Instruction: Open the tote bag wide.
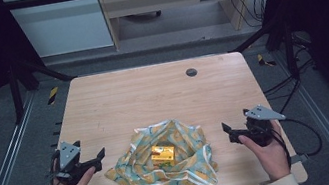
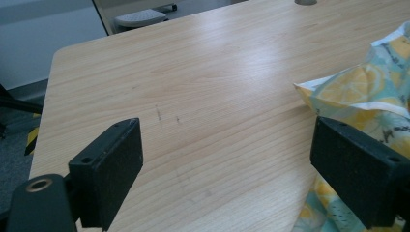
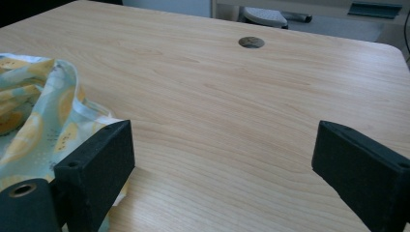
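A crumpled cloth (image 1: 164,161) printed with yellow lemons on pale blue-green lies on the near middle of the wooden table (image 1: 152,94). A small yellow box (image 1: 162,154) sits in its hollow. My left gripper (image 1: 98,158) is just left of the cloth, open, nothing between its jaws; the cloth's edge (image 2: 358,92) shows past its right jaw. My right gripper (image 1: 228,131) is just right of the cloth, also open and empty; the cloth (image 3: 38,121) lies behind its left jaw.
A round grommet hole (image 1: 191,72) sits in the far right part of the table. Black frame posts stand at both far corners. Cables trail on the floor to the right. A desk and a chair base (image 3: 265,16) stand beyond the far edge.
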`<state>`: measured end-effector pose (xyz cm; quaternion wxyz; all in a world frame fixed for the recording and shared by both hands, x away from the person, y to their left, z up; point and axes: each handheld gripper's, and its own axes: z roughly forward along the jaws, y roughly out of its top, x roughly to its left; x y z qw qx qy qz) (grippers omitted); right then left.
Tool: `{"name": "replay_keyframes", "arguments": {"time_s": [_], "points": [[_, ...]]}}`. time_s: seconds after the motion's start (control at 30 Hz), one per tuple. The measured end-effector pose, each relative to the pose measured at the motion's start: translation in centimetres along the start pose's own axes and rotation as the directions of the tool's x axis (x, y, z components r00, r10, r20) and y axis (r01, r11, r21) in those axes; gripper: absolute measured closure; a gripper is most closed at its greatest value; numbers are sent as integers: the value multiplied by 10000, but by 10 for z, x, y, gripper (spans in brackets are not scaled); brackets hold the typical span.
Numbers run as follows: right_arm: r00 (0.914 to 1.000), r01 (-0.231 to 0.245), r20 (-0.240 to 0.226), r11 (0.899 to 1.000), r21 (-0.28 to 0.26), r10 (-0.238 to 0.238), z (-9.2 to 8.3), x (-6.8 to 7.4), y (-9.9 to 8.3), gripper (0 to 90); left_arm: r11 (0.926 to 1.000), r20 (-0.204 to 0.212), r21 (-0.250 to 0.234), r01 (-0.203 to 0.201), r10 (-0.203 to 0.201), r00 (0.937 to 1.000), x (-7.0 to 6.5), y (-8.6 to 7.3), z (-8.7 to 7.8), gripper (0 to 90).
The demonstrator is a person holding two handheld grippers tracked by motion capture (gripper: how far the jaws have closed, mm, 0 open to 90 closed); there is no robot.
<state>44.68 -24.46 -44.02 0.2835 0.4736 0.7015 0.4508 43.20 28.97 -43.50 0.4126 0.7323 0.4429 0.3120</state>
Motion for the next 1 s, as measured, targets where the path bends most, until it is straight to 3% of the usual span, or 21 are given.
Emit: {"name": "replay_keyframes", "arguments": {"time_s": [0.47, 0.57, 0.83, 1.0], "points": [[9966, -711, 428, 9974, 78, 707, -9, -29, -11, 60, 9989, -364, 330, 329, -317, 9988, 20, -8, 6, 104], [9948, -842, 592, 9963, 160, 831, -10, -35, -16, 58, 9973, -516, 631, 386, -354, 9980, 27, -11, 11, 99], [9932, -1062, 614, 9866, 1237, 992, -5, -44, -32, 55, 9841, -696, 1573, 822, -720, 9950, 36, -22, 22, 79], [9986, -520, 232, 9779, 2027, 483, 3, -36, -36, 57, 9822, -597, 1693, 817, -725, 9956, 36, -24, 23, 62]]}}
